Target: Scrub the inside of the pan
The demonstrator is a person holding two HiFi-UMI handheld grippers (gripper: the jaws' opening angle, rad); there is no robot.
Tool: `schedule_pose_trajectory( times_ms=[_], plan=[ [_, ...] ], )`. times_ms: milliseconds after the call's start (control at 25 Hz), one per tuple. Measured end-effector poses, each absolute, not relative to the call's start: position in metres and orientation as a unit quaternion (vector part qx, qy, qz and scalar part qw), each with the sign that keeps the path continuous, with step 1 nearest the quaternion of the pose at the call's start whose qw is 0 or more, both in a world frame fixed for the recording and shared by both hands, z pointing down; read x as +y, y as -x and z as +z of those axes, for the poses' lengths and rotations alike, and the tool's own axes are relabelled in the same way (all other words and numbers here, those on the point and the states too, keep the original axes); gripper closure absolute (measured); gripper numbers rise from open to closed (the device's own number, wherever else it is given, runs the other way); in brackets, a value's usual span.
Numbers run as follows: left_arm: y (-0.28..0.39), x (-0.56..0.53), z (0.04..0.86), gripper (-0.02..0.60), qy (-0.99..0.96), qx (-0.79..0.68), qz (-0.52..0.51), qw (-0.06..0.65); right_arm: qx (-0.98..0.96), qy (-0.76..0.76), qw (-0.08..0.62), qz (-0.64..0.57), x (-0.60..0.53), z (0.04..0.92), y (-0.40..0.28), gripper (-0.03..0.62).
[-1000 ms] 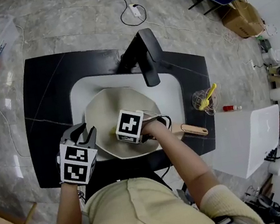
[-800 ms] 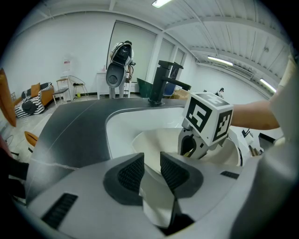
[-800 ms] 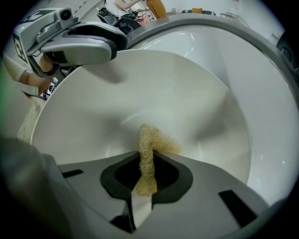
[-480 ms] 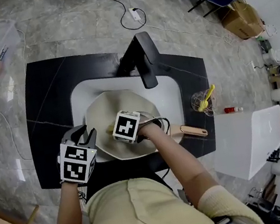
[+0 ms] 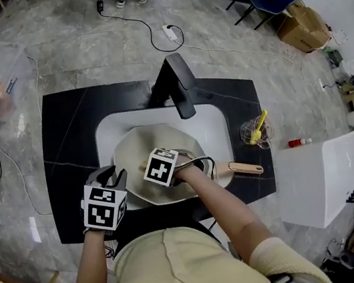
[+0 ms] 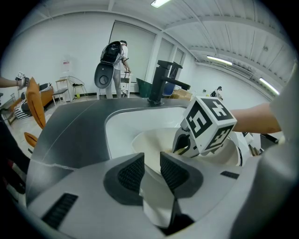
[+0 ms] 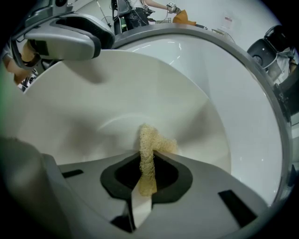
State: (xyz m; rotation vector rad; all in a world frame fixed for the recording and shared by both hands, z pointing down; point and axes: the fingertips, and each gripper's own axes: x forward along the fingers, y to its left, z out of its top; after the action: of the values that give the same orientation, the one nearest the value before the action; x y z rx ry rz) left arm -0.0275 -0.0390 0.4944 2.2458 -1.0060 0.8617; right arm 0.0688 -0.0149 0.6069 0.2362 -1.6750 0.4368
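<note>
Right gripper point(image 7: 147, 164) clamps a tan mesh scrubber point(image 7: 149, 142) between its jaws, the scrubber's tip against the inner surface of the cream pan point(image 7: 117, 93). Only this gripper's view shows the scrubber; in the head view the marker cube covers it. Left gripper point(image 6: 150, 169) has its jaws nearly together on what seems to be the pan's near rim. The pan sits in the white sink point(image 5: 213, 124) beneath the black faucet point(image 5: 180, 89), its interior pale and smooth. Its wooden handle point(image 5: 246, 168) reaches right over the dark counter point(image 5: 67, 136), visible from the head view alone.

Black counter point(image 5: 69, 143), white sink point(image 5: 217, 120), pan point(image 5: 135, 155) inside
</note>
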Motion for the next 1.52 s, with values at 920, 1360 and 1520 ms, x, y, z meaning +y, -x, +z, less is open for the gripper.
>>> schedule_pose_trajectory(
  times_ms=[920,1360,1520],
  plan=[
    [0.029,-0.038,0.489,0.472,-0.833,-0.384,0.304,0.258,-0.798,-0.261,0.538,0.079,-0.016,0.482,-0.087,0.534],
    [0.030,-0.043,0.448,0.472,-0.850,-0.391,0.208,0.286,-0.822,-0.334,0.457,0.060,-0.020,0.440,-0.100,0.534],
    [0.031,-0.039,0.411,0.474,-0.860,-0.389,0.130,0.302,-0.840,-0.347,0.410,0.073,-0.021,0.423,-0.099,0.534]
  ],
)
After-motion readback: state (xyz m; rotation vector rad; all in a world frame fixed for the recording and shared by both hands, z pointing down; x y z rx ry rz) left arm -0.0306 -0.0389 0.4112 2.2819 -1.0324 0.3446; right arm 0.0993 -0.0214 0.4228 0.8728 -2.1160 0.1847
